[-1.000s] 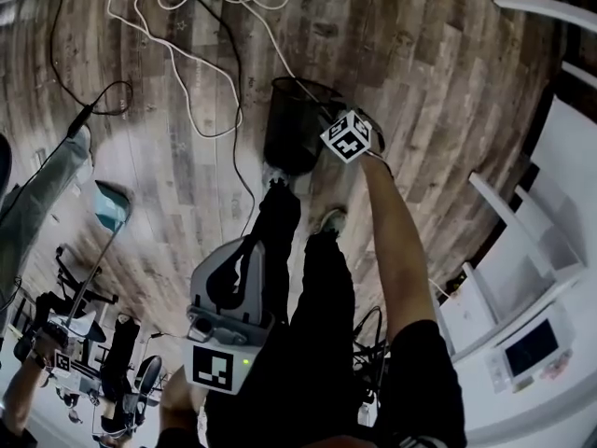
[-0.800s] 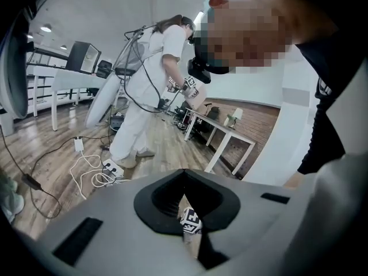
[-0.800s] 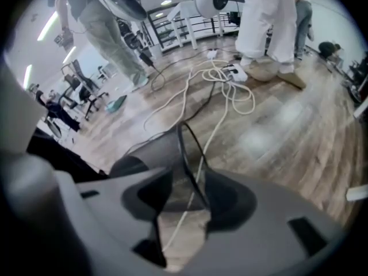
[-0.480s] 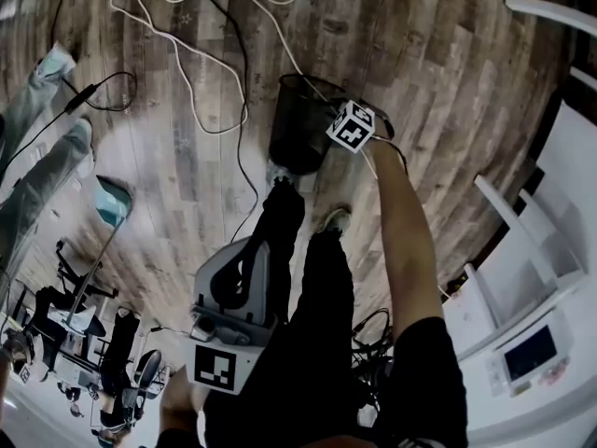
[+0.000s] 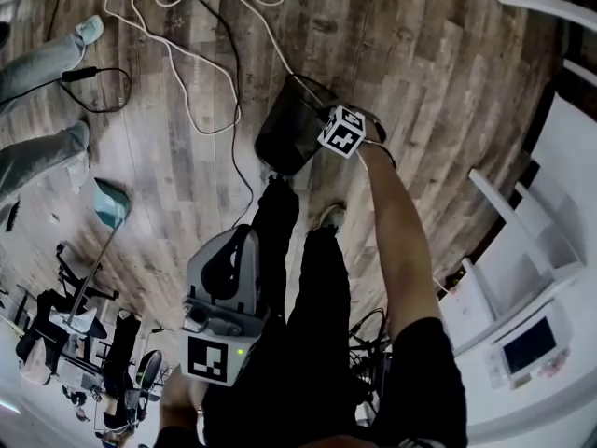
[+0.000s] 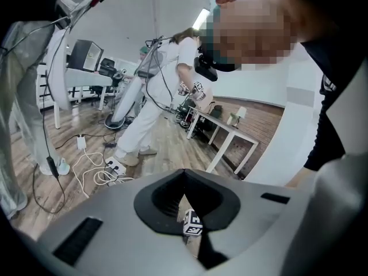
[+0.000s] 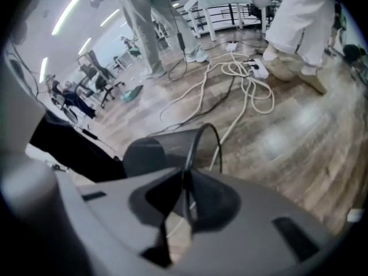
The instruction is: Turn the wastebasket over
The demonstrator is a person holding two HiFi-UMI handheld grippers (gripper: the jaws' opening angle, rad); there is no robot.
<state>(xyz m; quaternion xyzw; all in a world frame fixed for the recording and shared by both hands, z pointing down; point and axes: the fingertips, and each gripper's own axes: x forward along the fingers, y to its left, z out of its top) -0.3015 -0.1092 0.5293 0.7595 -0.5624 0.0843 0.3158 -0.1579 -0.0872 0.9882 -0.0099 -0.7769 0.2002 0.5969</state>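
A black mesh wastebasket [image 5: 284, 133] stands tilted on the wood floor just ahead of the person's feet. My right gripper [image 5: 326, 119] reaches down to its near rim. In the right gripper view the thin rim [image 7: 198, 145] runs between the jaws of the right gripper [image 7: 187, 191], which are closing and pinch it; the basket [image 7: 164, 151] leans away to the left. My left gripper [image 5: 248, 235] hangs low beside the person's legs, shut with nothing in it. In the left gripper view the left gripper [image 6: 184, 197] shows its jaws together.
White and black cables [image 5: 187, 26] loop over the floor behind the basket. Another person's legs [image 5: 42, 68] stand at the upper left, and a teal dustpan [image 5: 110, 203] lies at the left. White shelving [image 5: 536, 241] fills the right side. The wearer's shoe [image 5: 329, 218] is next to the basket.
The right gripper's jaws have closed on the basket's rim and the basket has tipped, its base swinging left. The bystander's legs have shifted at the upper left. The left gripper stayed put.
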